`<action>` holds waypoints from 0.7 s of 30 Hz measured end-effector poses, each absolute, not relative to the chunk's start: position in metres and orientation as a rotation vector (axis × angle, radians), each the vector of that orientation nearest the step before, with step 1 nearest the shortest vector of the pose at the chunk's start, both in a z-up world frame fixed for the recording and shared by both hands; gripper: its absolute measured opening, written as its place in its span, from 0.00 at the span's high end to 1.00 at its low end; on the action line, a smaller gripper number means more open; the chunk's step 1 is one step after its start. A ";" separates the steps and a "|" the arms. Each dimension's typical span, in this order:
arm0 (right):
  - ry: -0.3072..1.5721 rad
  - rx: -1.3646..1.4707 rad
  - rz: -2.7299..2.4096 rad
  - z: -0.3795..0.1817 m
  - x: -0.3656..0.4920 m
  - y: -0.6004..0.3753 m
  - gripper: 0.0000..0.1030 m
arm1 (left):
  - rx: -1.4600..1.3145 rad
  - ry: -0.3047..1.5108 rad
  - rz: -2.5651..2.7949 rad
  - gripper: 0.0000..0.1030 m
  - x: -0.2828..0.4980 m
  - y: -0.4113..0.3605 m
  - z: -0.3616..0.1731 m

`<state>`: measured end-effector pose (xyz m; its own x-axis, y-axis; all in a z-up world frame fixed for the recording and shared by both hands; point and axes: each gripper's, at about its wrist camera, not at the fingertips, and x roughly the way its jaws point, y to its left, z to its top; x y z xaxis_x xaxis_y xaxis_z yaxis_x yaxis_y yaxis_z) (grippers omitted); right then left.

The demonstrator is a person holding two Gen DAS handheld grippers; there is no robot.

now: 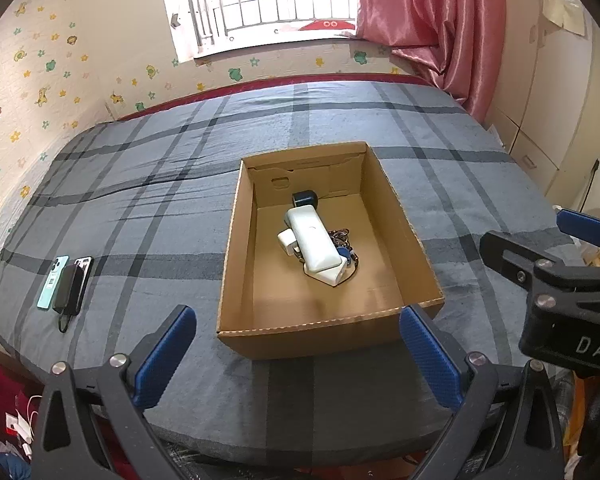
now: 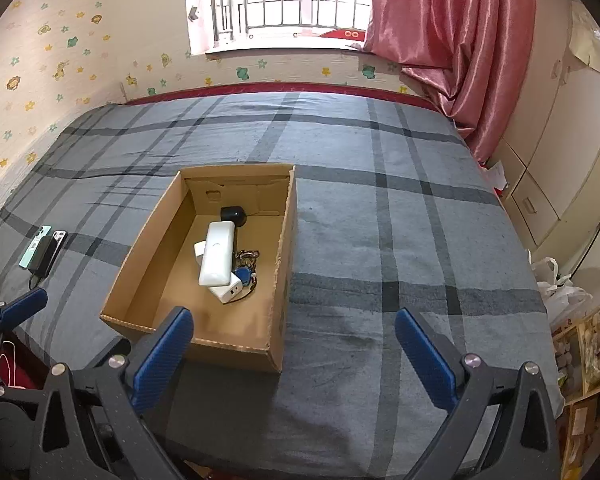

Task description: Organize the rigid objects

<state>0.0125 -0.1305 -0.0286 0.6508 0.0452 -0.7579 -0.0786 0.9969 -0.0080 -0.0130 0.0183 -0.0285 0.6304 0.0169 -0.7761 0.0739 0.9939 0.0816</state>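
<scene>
An open brown cardboard box [image 1: 384,216] sits mid-bed on a grey plaid bedspread [image 1: 140,208], holding a small heap of hardware: a long white rounded plastic power bank [image 1: 314,242] lies on top, its long axis running from the box's far wall toward the near rim, over two white charger cubes [image 1: 287,240], a bunch of keys with a blue fob [image 2: 244,274] and a dark round gadget [image 1: 305,199] at the far end. Well off to the left, two phones and a black power bank [image 1: 69,288] lie on the bedspread. The left gripper [image 1: 296,356] and right gripper [image 2: 294,356] hover near the box's near edge, both with jaws spread wide and empty.
</scene>
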 end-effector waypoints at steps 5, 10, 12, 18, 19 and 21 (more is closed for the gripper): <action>0.858 -0.041 0.070 -0.028 0.012 -0.130 0.00 | 0.109 0.888 -0.039 0.00 -0.014 0.018 -0.027; 0.858 -0.042 0.070 -0.027 0.012 -0.130 0.00 | 0.111 0.883 -0.034 0.00 -0.015 0.018 -0.025; 0.858 -0.039 0.072 -0.028 0.012 -0.130 0.00 | 0.110 0.881 -0.032 0.00 -0.015 0.018 -0.024; 0.859 -0.041 0.073 -0.027 0.012 -0.130 0.00 | 0.113 0.876 -0.031 0.00 -0.015 0.017 -0.023; 0.859 -0.040 0.073 -0.027 0.012 -0.131 0.00 | 0.113 0.877 -0.032 0.00 -0.015 0.017 -0.023; 0.857 -0.040 0.076 -0.026 0.011 -0.131 0.00 | 0.112 0.875 -0.031 0.00 -0.015 0.017 -0.023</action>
